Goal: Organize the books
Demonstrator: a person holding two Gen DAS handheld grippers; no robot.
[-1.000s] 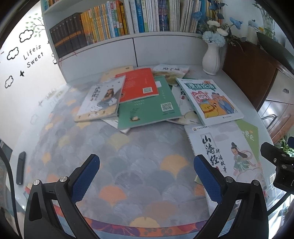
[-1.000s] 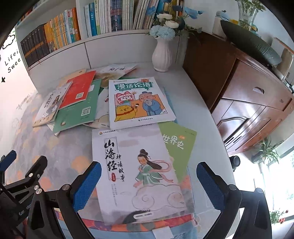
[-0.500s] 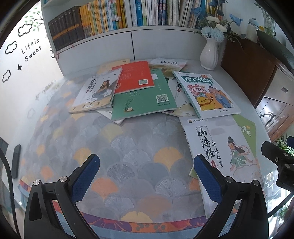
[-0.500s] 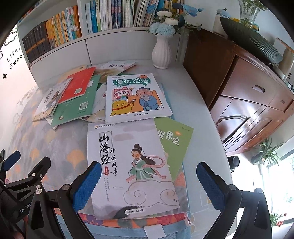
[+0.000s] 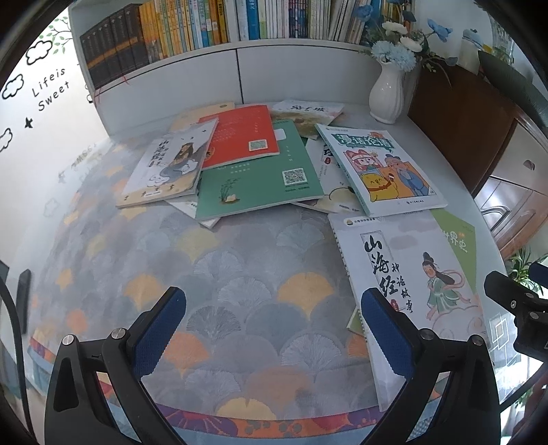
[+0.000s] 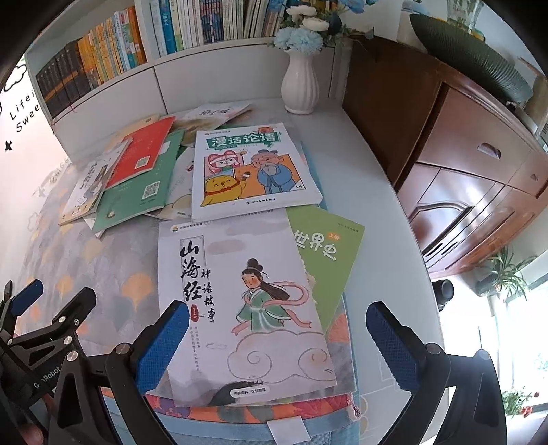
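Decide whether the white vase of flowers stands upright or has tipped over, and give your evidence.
Upright. The white vase stands on its base on the table, neck up, with its flowers above.

You've got "Lifeis Sweet" on the wall decal point(image 5: 51, 89), 山海经 神话故事 on the white book point(image 6: 239, 301), 漫话论语 on the cartoon-cover book point(image 6: 251, 171), 世界史 on the green book point(image 6: 325, 250), "Robot" lettering partly readable on the left tool point(image 6: 48, 373)

The green book point(image 6: 325, 253) lay mostly hidden under the white storybook point(image 6: 239, 301) near the table's right edge. Some pale books point(image 5: 328, 191) showed only corners under the pile. The shelf books point(image 5: 205, 24) were cut off by the top edge, with unreadable titles.
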